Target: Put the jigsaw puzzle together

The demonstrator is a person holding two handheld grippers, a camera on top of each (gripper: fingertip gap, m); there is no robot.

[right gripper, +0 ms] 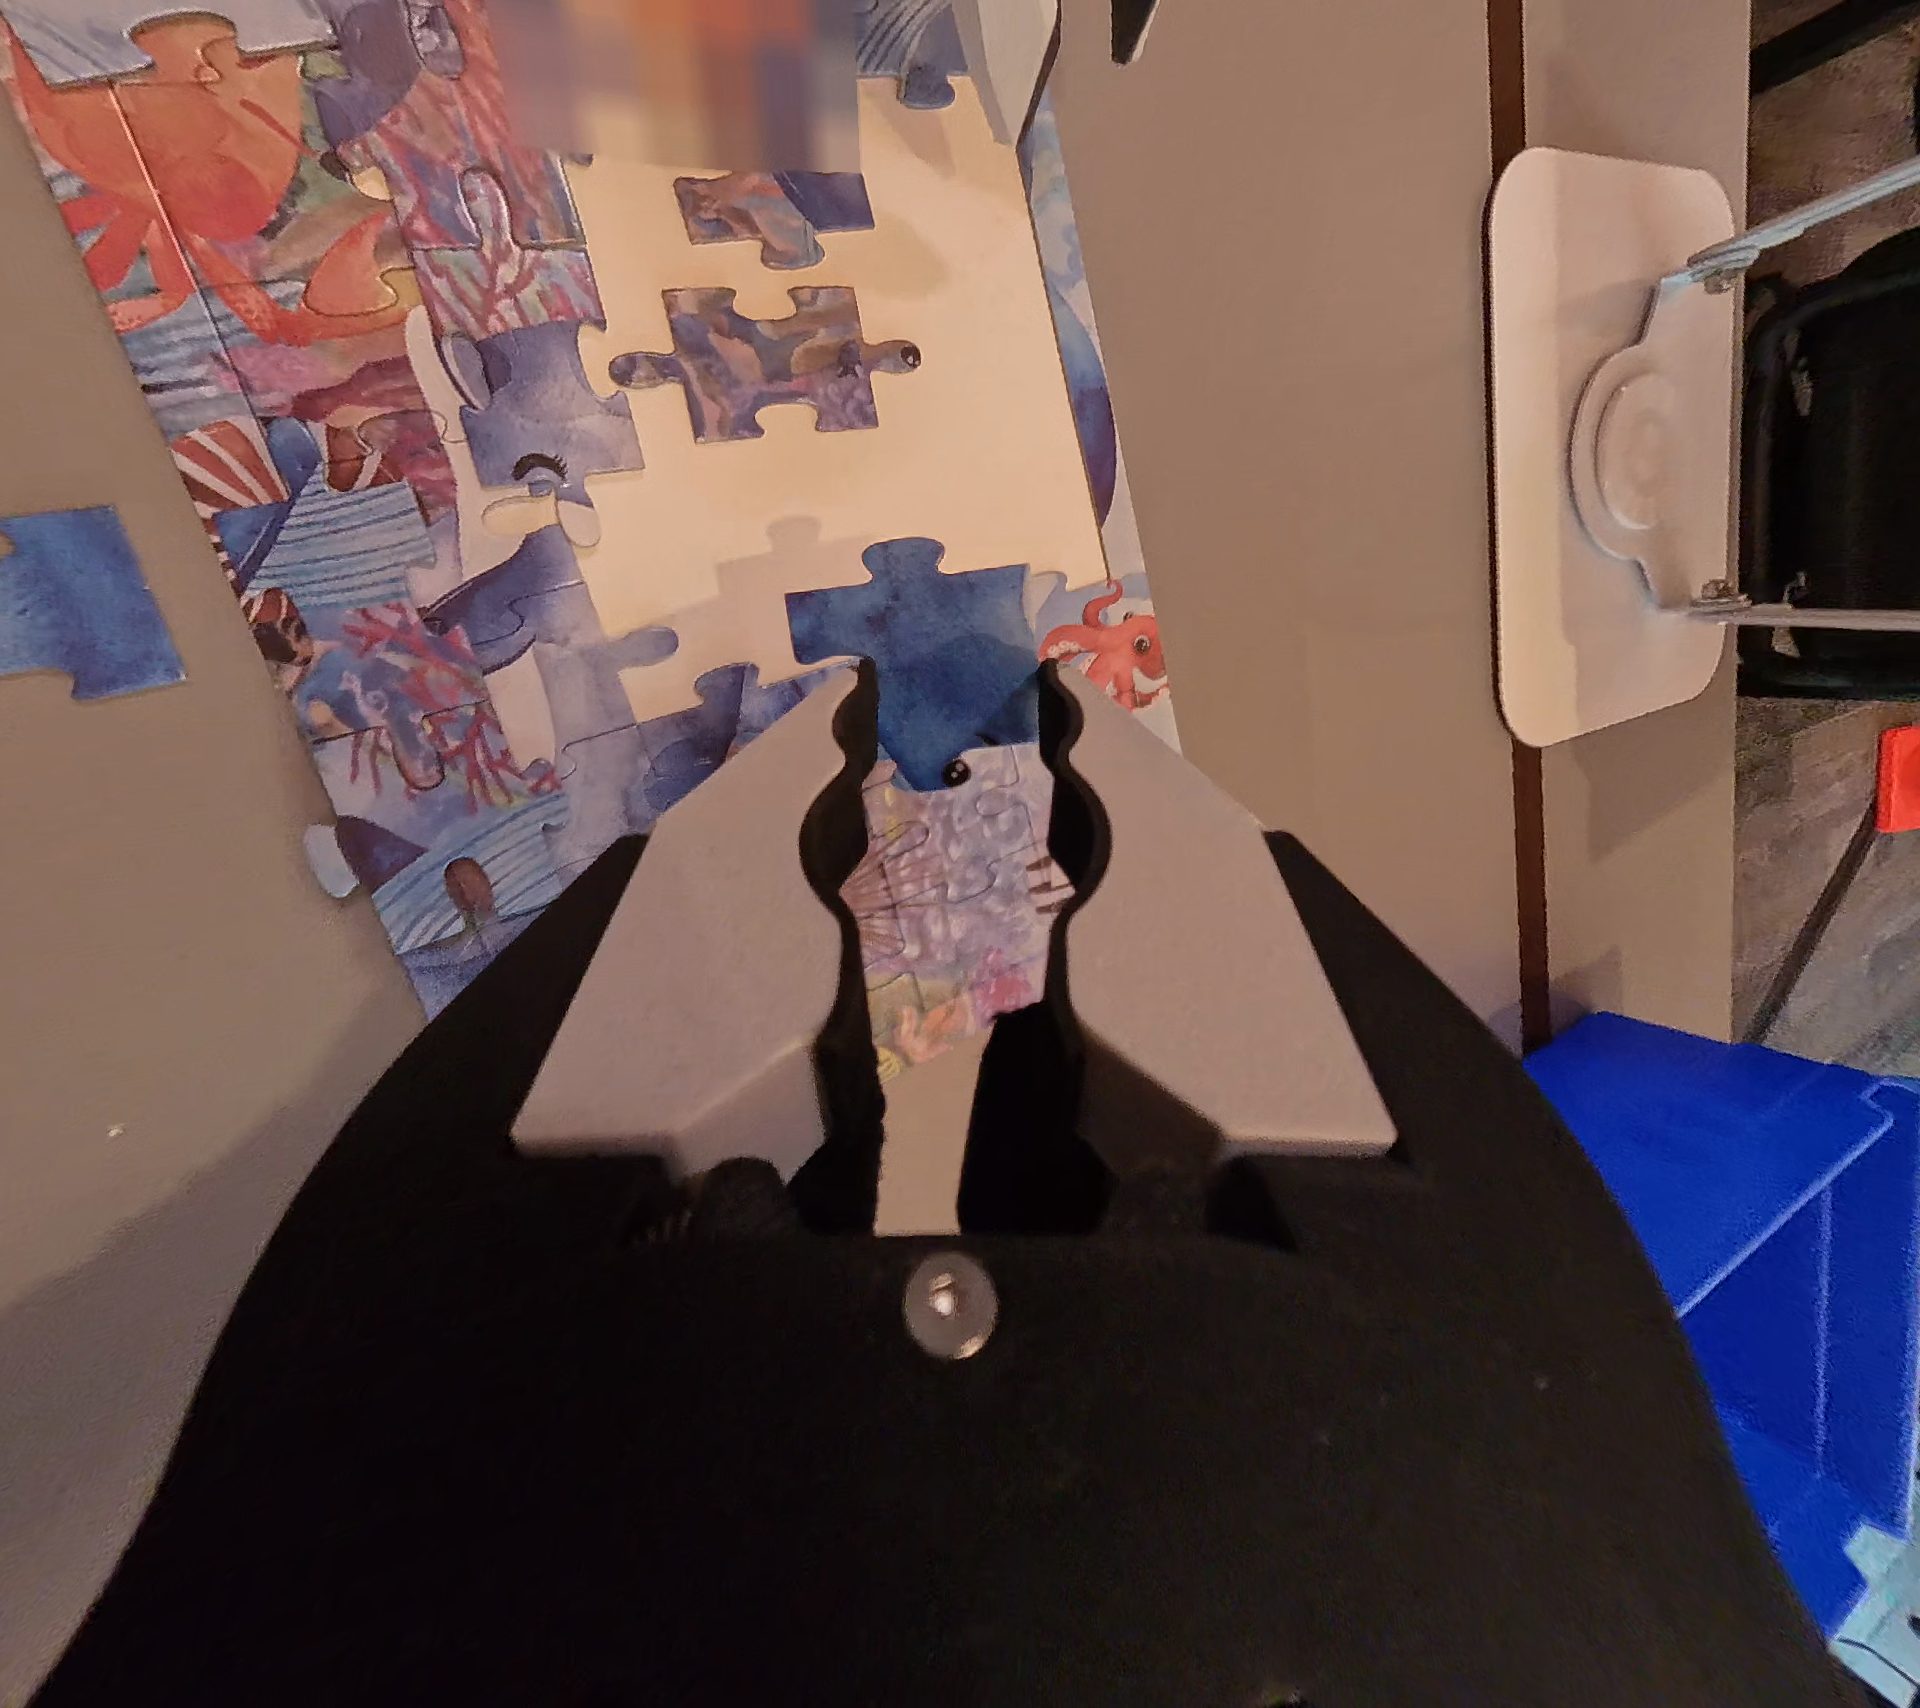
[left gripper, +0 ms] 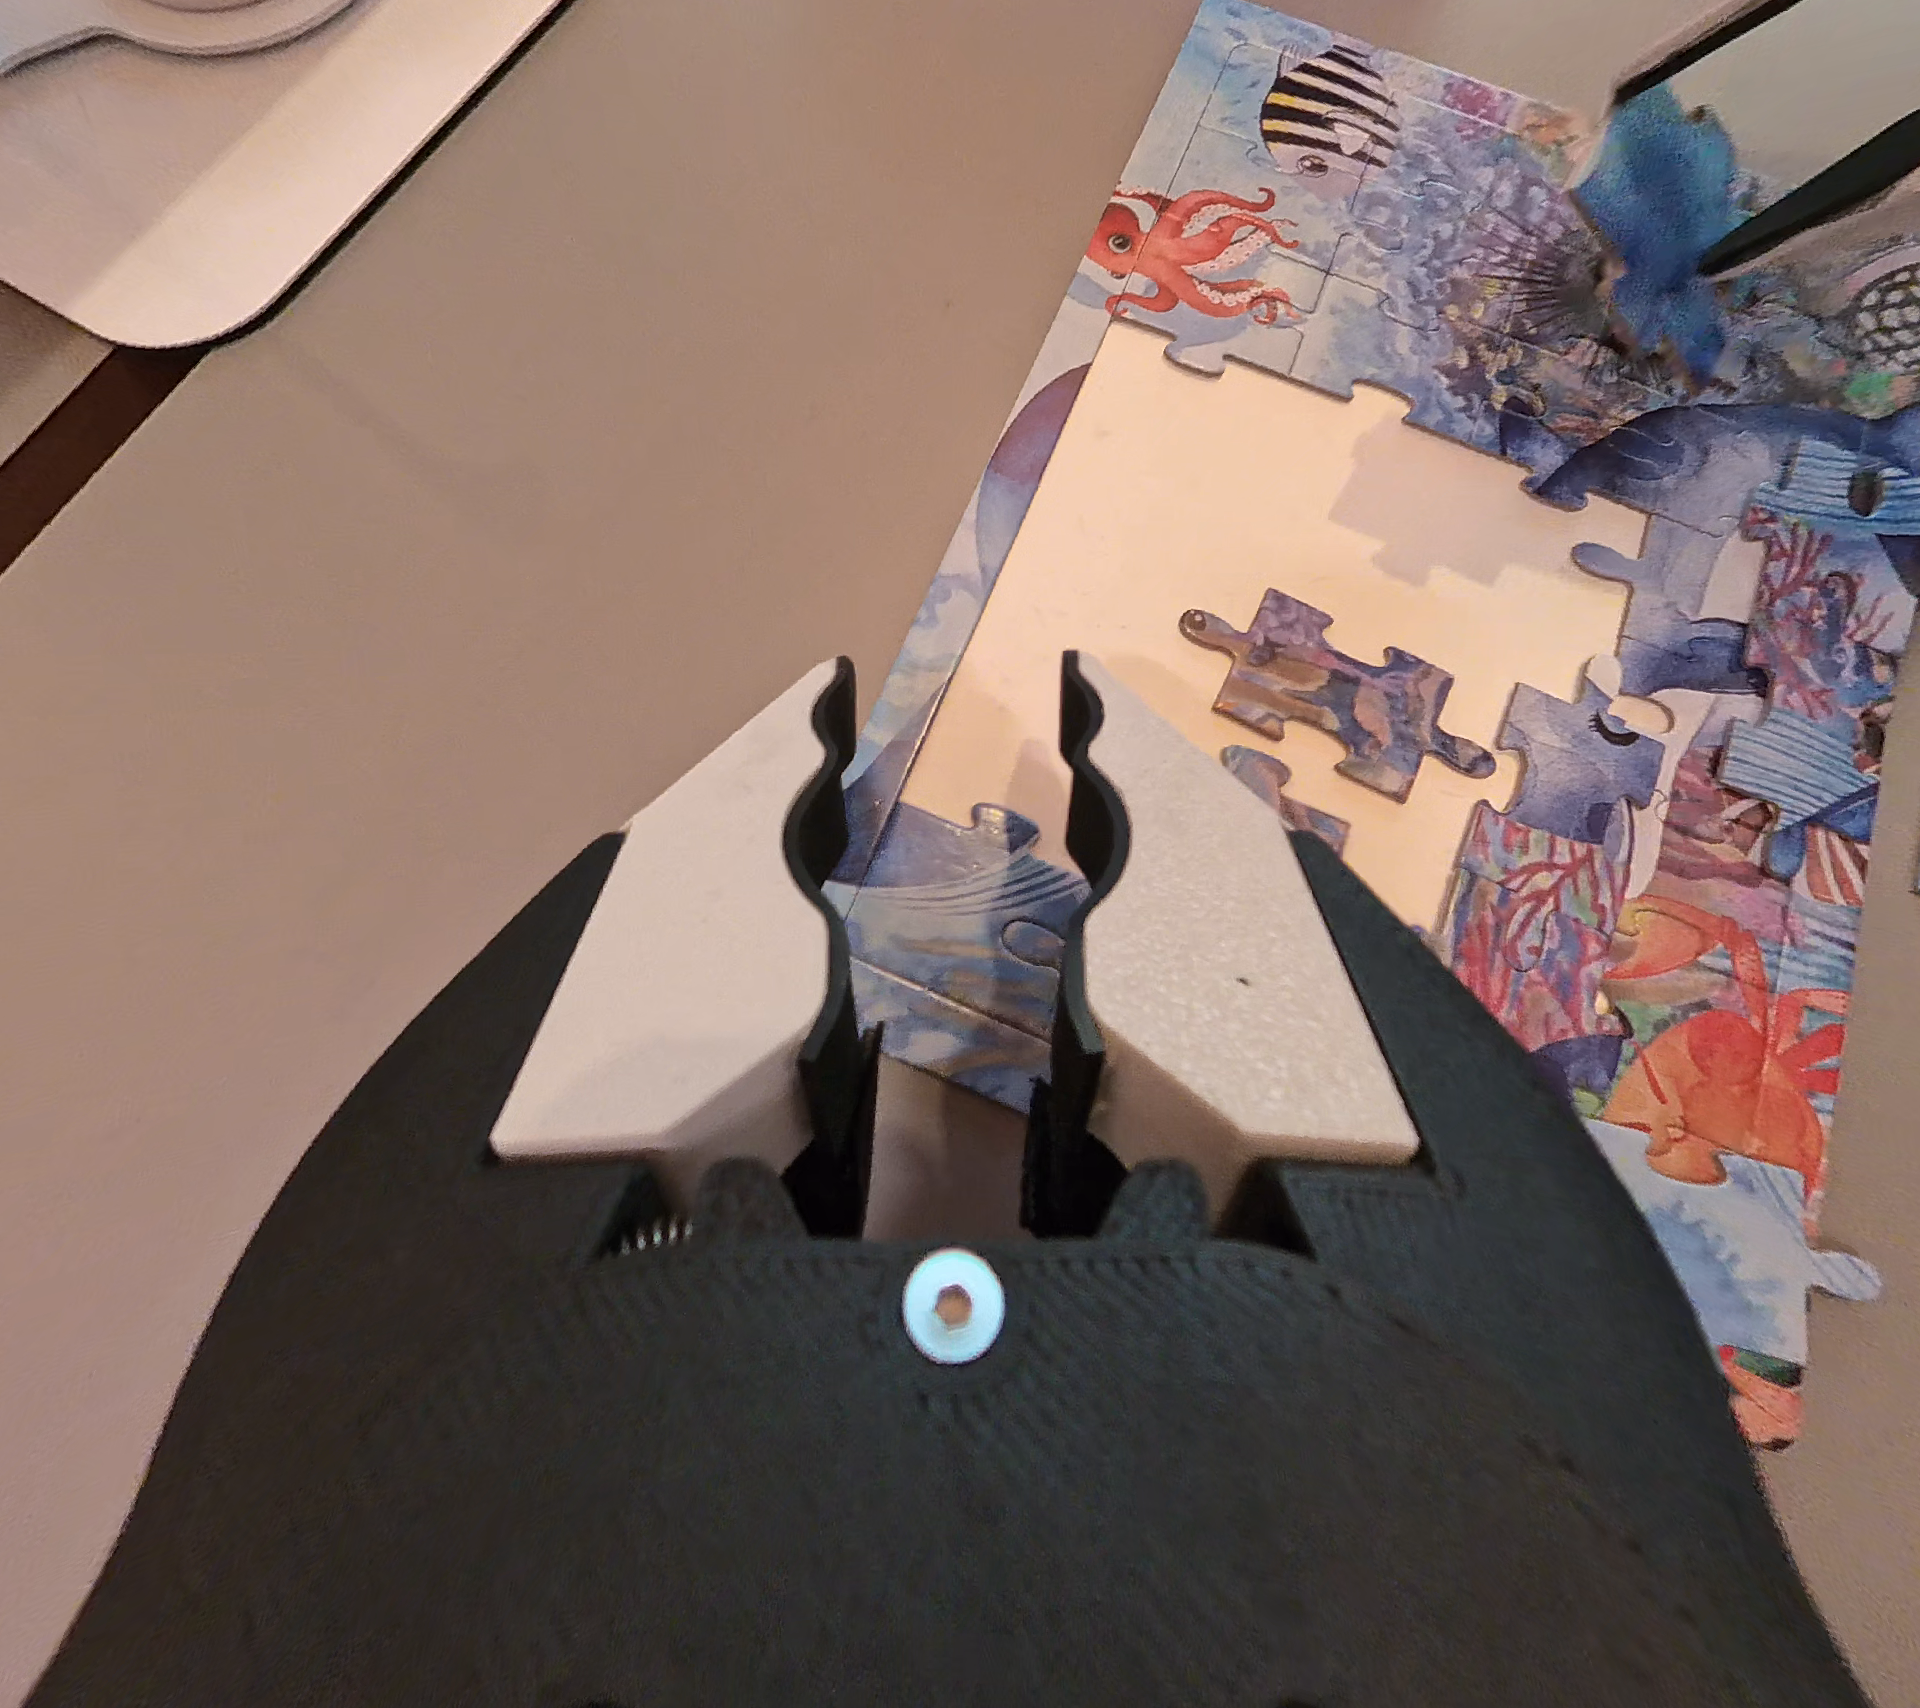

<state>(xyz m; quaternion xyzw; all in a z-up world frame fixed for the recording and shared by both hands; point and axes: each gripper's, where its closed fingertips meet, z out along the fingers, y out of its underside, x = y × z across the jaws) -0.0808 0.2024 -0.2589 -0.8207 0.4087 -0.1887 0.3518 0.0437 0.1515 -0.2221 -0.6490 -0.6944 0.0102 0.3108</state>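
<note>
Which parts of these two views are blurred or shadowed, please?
Left wrist view: the right gripper and its blue piece are motion-blurred; the piece's shadow falls on the cream puzzle tray. Right wrist view: a mosaic patch covers the upper puzzle; the blue piece is sharp.

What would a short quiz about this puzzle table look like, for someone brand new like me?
1. True or false: the right gripper holds a dark blue puzzle piece above the puzzle board.
2. Which sea animal is painted near the board's corner beside the striped fish? A) octopus B) penguin C) seahorse
3. Fill in: the left gripper is ____ and holds nothing.

Key:
1. True; its fingers pinch the piece, which casts a shadow on the bare cream area.
2. A, a red octopus.
3. Open; there is a clear gap between its fingers, which are near the board's edge.
</note>
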